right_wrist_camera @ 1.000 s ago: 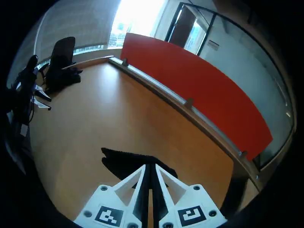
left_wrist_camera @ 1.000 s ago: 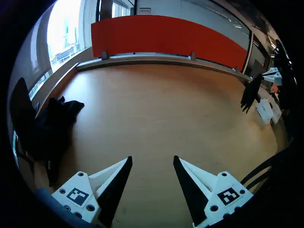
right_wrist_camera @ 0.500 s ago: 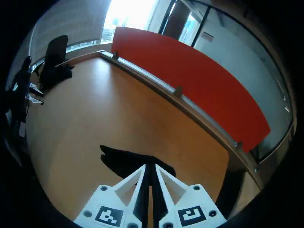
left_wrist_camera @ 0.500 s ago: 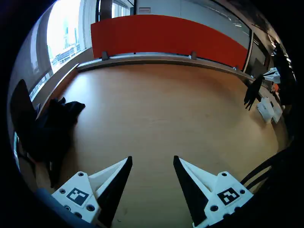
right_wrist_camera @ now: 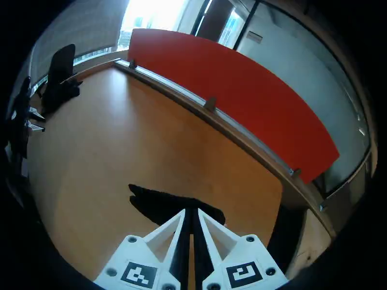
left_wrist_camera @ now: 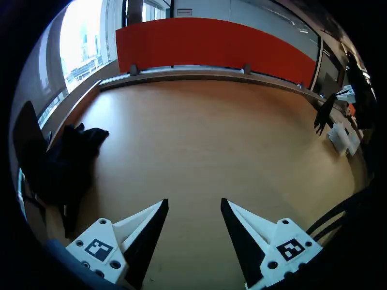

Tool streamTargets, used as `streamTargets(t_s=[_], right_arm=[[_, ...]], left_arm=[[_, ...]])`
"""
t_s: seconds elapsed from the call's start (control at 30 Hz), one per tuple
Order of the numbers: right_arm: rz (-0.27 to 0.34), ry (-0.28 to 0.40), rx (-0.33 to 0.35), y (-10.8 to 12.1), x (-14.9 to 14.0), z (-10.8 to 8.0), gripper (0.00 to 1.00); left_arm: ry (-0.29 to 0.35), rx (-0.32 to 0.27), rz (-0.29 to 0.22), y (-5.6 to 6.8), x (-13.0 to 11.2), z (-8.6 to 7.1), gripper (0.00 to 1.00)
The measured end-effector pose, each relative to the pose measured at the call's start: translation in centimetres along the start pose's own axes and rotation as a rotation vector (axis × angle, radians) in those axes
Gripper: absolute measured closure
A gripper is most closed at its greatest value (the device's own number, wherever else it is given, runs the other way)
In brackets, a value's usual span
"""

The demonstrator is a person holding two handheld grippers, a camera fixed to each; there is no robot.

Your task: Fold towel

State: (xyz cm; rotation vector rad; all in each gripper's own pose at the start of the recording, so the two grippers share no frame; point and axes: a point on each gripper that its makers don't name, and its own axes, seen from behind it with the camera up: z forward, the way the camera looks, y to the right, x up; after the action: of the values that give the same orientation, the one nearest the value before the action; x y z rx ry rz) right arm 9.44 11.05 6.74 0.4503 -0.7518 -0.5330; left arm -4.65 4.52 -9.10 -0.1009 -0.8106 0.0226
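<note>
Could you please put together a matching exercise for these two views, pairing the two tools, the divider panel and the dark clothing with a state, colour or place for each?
Things:
1. left tool
2. right tool
3. divider panel
4. dark clothing

Descriptions:
A. red, standing upright along the far edge of the table
B. shut on the black towel
C. open, holding nothing, above bare wood
D. heaped at the table's edge by a black chair

Pairs: 1-C, 2-B, 3-A, 4-D
</note>
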Motion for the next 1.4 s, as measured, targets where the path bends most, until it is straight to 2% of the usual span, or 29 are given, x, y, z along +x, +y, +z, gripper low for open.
streamTargets(t_s=[0.8, 1.4], right_arm=[[0.024, -0.065, -0.039, 3.7, -2.5, 1.2, 0.96], [0.022, -0.069, -0.036, 3.5, -1.8, 2.7, 0.96]], left_arm=[[-0.008, 0.012, -0.006, 0.4, -0.5, -0.2, 0.21], [-0.01, 0.021, -0.014, 0.1, -0.4, -0.2, 0.21]])
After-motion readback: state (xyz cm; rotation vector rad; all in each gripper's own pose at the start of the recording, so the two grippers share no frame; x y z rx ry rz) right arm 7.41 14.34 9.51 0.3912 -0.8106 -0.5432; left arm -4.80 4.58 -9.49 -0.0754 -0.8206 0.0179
